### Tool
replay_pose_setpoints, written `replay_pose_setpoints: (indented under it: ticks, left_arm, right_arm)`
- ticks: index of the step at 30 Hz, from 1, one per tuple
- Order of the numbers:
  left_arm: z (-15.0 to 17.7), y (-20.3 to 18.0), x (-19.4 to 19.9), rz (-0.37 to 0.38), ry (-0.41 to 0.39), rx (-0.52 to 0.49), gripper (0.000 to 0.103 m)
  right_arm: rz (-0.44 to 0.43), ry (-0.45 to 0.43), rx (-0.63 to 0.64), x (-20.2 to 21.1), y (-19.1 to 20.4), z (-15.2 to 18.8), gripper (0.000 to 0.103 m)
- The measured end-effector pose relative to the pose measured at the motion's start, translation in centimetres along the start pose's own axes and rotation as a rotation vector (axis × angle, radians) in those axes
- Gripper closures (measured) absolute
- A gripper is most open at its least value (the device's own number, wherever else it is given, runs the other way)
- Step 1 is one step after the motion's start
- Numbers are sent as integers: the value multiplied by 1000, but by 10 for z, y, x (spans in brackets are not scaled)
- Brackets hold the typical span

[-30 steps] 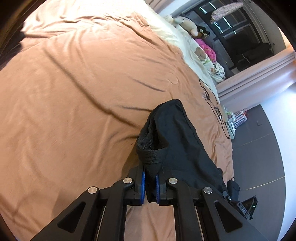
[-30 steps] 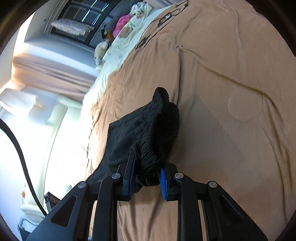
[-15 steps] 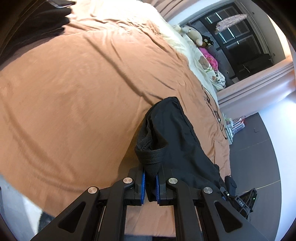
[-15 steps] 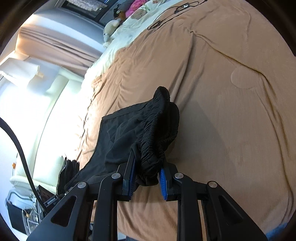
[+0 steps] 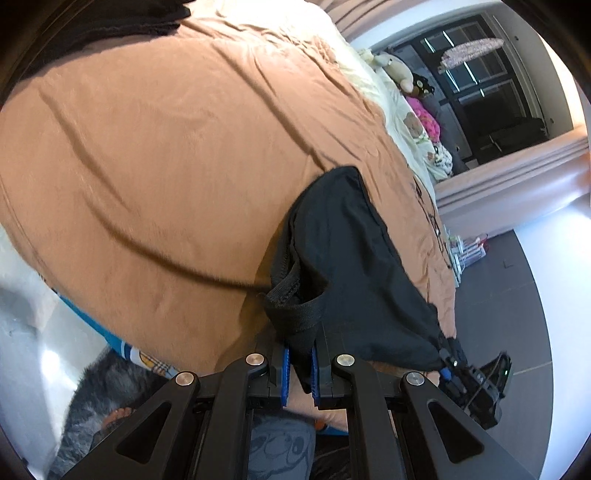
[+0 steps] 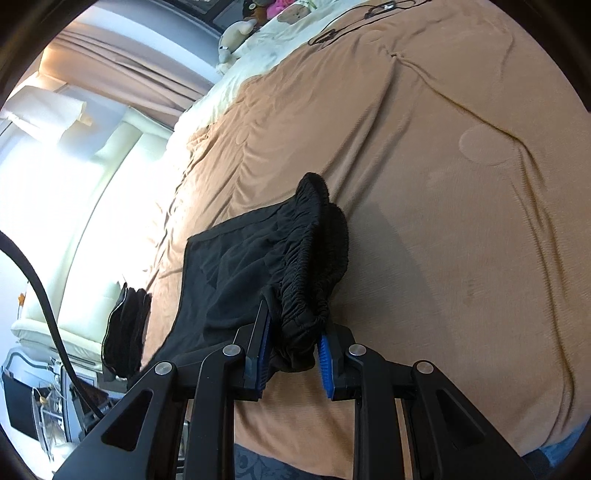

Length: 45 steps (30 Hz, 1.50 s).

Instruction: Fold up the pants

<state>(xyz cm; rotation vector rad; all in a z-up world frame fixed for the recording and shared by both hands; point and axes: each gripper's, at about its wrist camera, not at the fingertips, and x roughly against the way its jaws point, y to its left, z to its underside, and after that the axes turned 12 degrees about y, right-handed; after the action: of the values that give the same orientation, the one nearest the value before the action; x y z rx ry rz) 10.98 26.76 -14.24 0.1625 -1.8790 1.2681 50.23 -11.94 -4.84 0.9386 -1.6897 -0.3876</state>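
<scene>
The left gripper is clamped on a black strap-like fold of the pants, its blue pads nearly together with the cloth pinched between them. From that grip the pants hang and stretch to the right over the tan blanket, down toward the right gripper, whose dark body shows at the lower right edge of the left view.

In the right view the right gripper is clamped on the bunched elastic waistband; its jaws stand a little wider, filled with gathered cloth. The pants spread from there to the left as a flat black panel above the blanket, near the bed's edge.

A second dark garment lies at the left edge of the bed. At the head of the bed sit plush toys on a cream sheet. A thin black cord lies on the blanket near them. A grey floor and a dark window show beyond
</scene>
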Motion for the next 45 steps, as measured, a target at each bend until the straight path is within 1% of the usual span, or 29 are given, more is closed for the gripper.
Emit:
replay_pose_setpoints:
  ticks: [3,4,5,6,7,9,11,13,17,18,21,24,29,32,35,41,42,45]
  left_arm:
    - [3,0,-13,-3,45,-19,91]
    - [2,2,-14,-4,49,-21,89]
    - [4,4,-15,0,53,-25,84]
    - [4,5,-17,-5,55,-27,72]
    - [3,7,-16,-11,51,-27,54]
    - [3,14,-15,-9,37,-22,40]
    - [1,21,-14,2,38,-12,40]
    - [-3,28,-18,11,57,1,40]
    - [-4,31,-25,34,84,-13,40]
    - [-4,31,-27,41,90,-17,40]
    - [-3,31,-31,57,97,-12,40]
    - [-5,32,-34,74,109,-10,40]
    - [-15,32,-40,107,125,-19,40]
    - [-22,30,-46,111,137,-39,40]
    - [-24,30,-48,121,140,-40,40]
    - [-16,33,-44,154,141,-33,41]
    - [-13,33,-44,162,143,-32,41]
    - [-6,35,-43,171,141,-29,41]
  right_arm:
    - [26,-9,-4,-4,-5,-7,83]
    - [38,-13,-15,-5,-8,-9,83]
    - [54,-17,-32,-7,-12,-12,81]
    - [60,-19,-48,-9,-14,-12,80]
    - [66,-22,-65,-11,-19,-15,77]
    - [90,-31,-81,-11,-24,-13,70]
    - [116,-40,-94,-11,-26,-12,58]
    - [144,-71,-100,-4,-25,-9,58]
    - [168,-144,-86,14,-15,-1,58]
    - [172,-157,-74,17,-10,6,58]
    - [174,-170,-18,17,6,17,58]
    - [183,-162,46,13,24,36,58]
    - [185,-137,133,0,49,50,58]
    - [159,-110,165,-12,59,60,58]
    - [163,-82,210,-26,71,68,58]
    - [181,-46,296,-53,101,80,58]
    - [184,-39,302,-54,101,72,58]
    - [210,-31,331,-71,112,71,59]
